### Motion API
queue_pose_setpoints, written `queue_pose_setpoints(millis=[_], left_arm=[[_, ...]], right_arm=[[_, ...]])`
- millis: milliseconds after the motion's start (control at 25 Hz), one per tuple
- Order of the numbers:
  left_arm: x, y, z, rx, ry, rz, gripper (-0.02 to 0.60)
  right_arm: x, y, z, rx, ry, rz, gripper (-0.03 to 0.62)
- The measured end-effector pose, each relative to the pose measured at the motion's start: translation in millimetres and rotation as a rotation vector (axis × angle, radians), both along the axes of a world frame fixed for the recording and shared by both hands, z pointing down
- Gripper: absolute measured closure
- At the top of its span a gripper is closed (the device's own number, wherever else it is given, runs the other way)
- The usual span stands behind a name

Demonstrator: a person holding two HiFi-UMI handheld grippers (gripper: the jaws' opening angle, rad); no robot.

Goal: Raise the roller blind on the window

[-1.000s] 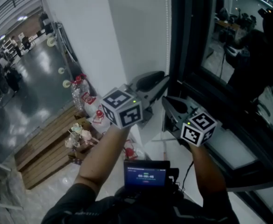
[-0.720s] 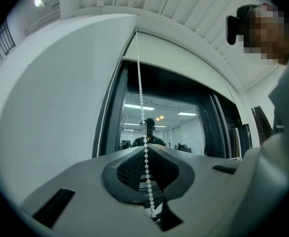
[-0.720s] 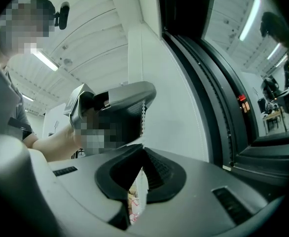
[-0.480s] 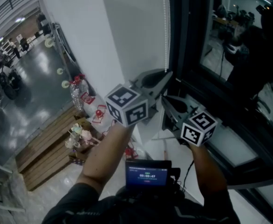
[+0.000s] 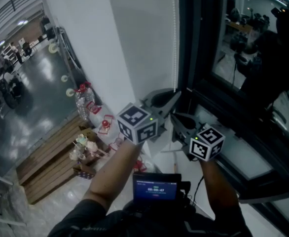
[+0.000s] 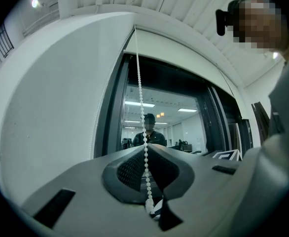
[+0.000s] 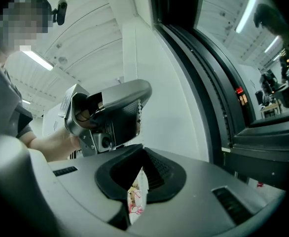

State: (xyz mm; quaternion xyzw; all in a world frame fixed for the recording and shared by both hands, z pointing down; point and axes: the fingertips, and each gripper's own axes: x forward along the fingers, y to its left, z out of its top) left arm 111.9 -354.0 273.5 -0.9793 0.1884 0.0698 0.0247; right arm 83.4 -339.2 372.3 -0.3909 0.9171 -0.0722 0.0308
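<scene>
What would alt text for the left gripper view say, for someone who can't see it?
The left claw has just closed on a white bead chain that runs straight up in front of a dark window. A white wall fills the left.

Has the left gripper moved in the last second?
Yes. The left gripper has dropped lower against the red-capped bottle by the wall, and its jaws have just been closing on the bead chain.

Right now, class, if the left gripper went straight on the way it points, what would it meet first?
The left gripper, its jaws just closed on the bead chain, points at the window glass; probably that pane first, though depth is unclear.
</scene>
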Motion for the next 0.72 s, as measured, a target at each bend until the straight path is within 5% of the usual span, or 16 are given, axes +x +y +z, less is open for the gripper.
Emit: queue_pose_setpoints(millis=[720], left_arm=[[2, -3, 39, -0.033, -0.023, -0.01, 0.577]], right_arm=[[1, -1, 37, -0.094, 0.026, 0.009, 0.592]])
